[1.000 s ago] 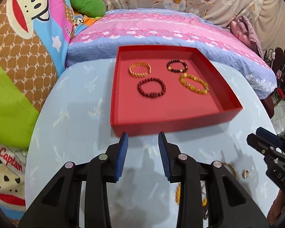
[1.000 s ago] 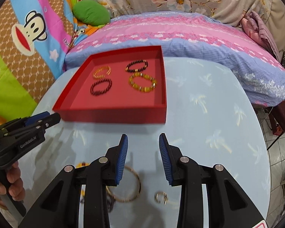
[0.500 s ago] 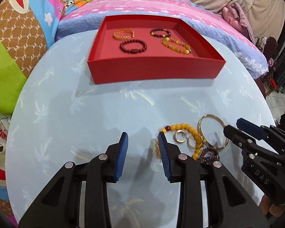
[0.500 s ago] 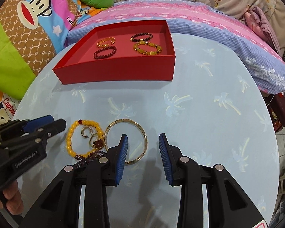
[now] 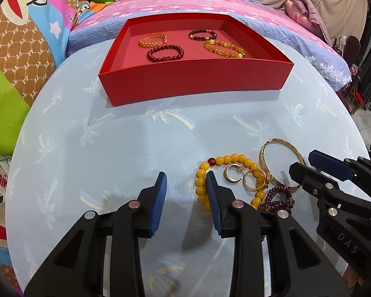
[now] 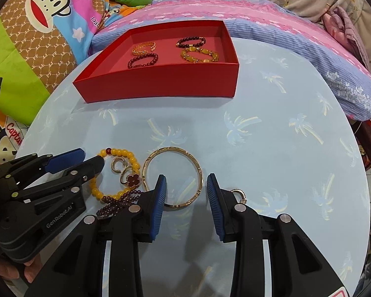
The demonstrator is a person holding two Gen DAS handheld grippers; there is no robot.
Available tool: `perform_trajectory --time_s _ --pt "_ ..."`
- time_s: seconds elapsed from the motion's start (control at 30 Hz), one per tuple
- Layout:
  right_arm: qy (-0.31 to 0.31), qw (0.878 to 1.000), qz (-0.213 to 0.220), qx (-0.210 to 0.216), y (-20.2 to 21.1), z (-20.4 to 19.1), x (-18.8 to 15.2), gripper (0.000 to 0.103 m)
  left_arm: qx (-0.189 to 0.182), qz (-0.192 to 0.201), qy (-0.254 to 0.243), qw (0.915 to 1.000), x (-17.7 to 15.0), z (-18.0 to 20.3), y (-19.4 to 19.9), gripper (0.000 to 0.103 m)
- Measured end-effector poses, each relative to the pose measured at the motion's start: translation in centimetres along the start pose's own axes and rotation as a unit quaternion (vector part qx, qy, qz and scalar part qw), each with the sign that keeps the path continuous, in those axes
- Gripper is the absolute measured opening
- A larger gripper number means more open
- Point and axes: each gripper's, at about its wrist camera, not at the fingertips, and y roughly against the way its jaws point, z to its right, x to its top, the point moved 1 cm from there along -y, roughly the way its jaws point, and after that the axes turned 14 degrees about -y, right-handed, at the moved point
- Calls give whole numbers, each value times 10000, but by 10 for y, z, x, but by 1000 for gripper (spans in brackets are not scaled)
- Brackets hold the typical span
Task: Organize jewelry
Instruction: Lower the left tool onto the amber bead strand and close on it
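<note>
The right gripper (image 6: 186, 193) is spread wide with nothing between its blue pads, poised just above the near arc of a gold bangle (image 6: 172, 177) that lies flat on the table (image 6: 272, 153). Just beside its right finger sits a small gold ring (image 6: 238, 194). The left gripper (image 5: 186, 189) is likewise wide open and empty; its right finger is at the edge of a yellow bead bracelet (image 5: 226, 178) with one red bead. Inside that bracelet's loop lie a crescent-shaped gold ring (image 5: 232, 172) and a plain gold ring (image 5: 254, 179); the right wrist view shows a dark red clover charm (image 6: 132, 180) there. A tangle of dark purple beads (image 5: 279, 199) touches the bracelet's near side, next to the bangle. Farther off, near the table's far edge, a red tray (image 5: 193, 84) holds four bracelets: a gold chain one (image 5: 152, 40), a dark red beaded one (image 5: 165, 53), a dark beaded one (image 5: 202, 34) and an amber one (image 5: 224, 47). Behind the table is a bed (image 6: 235, 12).
</note>
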Motion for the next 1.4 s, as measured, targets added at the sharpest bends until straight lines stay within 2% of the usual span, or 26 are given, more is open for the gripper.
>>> perform_trajectory --time_s 0.13,0.37,0.4,0.43,0.5,0.6,0.87,1.0,1.07,1.13,1.17,1.23,1.4 --pt "9 10000 -36 51 0 -2 -1 34 -303 13 187 9994 2 -4 3 31" --pt "64 9999 -115 111 -1 -6 -5 34 -171 71 31 9998 2 2 -1 31" --pt "64 9998 -122 124 -1 -7 -5 35 -170 83 21 9998 2 2 -1 29" --pt "66 9998 -129 138 -1 -7 -5 38 -194 103 16 9998 2 2 0 18" --pt "75 9997 -139 172 -1 -9 -5 41 -272 102 36 9996 1 -1 0 7" --pt "96 9997 -144 171 -3 -10 -5 42 -367 112 121 9992 -1 -5 1 7" --pt "85 9994 -246 233 -11 -15 -3 46 -270 46 232 9994 -5 -14 3 7" --pt "249 9996 -106 93 -13 -21 -3 47 -253 51 221 9994 -7 -15 3 7" --pt "325 9995 -49 0 -14 -23 -4 41 -267 51 232 9994 -7 -15 3 7" --pt "355 9993 -14 -60 -13 -22 -4 30 -307 44 276 9991 -7 -16 3 7" --pt "314 9995 -29 -35 -13 -20 -3 20 -323 44 289 9991 -6 -17 4 7" --pt "200 9998 -72 11 -12 -15 -1 10 -351 78 289 9989 -4 -17 6 7" --pt "109 9998 -116 86 -12 -10 1 8 -387 166 244 9988 0 -16 14 7"
